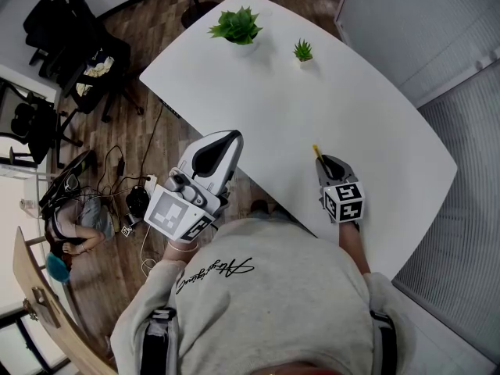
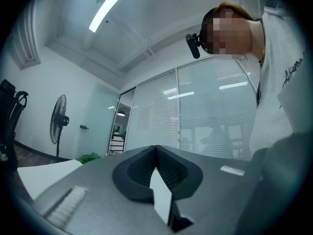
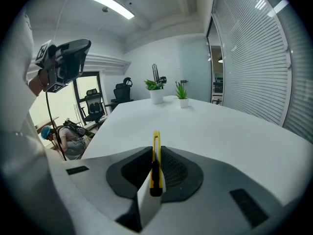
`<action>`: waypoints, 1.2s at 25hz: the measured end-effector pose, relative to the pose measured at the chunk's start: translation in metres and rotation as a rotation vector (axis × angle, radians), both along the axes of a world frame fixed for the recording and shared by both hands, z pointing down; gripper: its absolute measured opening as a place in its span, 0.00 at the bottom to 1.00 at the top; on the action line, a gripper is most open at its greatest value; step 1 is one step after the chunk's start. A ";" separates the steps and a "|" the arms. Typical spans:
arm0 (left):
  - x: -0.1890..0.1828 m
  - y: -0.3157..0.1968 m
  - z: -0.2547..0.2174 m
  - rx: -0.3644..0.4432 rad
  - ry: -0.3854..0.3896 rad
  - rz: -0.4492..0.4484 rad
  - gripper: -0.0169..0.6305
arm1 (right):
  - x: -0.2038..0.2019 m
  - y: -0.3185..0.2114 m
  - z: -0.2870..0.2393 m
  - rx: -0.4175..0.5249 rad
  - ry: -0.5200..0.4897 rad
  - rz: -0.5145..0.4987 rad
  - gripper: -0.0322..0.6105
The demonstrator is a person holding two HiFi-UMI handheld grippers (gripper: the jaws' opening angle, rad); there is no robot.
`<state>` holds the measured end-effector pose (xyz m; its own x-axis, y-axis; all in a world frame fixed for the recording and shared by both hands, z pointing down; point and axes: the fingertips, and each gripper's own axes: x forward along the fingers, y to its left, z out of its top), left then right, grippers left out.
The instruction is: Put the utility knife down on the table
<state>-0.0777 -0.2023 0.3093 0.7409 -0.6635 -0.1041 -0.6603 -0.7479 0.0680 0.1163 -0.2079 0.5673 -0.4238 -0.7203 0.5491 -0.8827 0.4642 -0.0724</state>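
A yellow utility knife [image 3: 155, 156] with a black slider stands on edge between the pads of my right gripper [image 3: 155, 148], which is shut on it. In the head view its yellow tip [image 1: 317, 153] sticks out ahead of the right gripper [image 1: 328, 162], held over the near part of the white table [image 1: 344, 108]. Whether the tip touches the top I cannot tell. My left gripper [image 1: 217, 147] hangs off the table's left edge over the floor, jaws shut with nothing between them; in its own view the left gripper [image 2: 156, 153] faces glass walls and blinds.
Two small potted plants [image 1: 236, 26] [image 1: 303, 51] stand at the table's far end. Office chairs [image 1: 78, 53], cables and a seated person [image 1: 74, 229] are on the wooden floor to the left. Blinds line the right side.
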 end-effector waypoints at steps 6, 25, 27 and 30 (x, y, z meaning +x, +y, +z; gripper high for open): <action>-0.001 0.000 0.001 -0.001 0.003 0.000 0.02 | -0.001 0.000 0.004 -0.021 0.023 -0.008 0.13; -0.011 0.005 -0.003 -0.002 0.022 -0.013 0.02 | -0.012 0.002 0.020 -0.122 0.177 -0.090 0.13; -0.013 0.005 -0.003 0.000 0.023 -0.018 0.02 | -0.013 0.002 0.022 -0.139 0.181 -0.098 0.14; -0.015 0.005 -0.003 0.002 0.026 -0.021 0.02 | -0.012 0.002 0.023 -0.156 0.170 -0.096 0.14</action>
<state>-0.0923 -0.1975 0.3059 0.7239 -0.6786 -0.1244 -0.6738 -0.7341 0.0836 0.1046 -0.2055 0.5900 -0.3785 -0.5818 0.7199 -0.8405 0.5418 -0.0041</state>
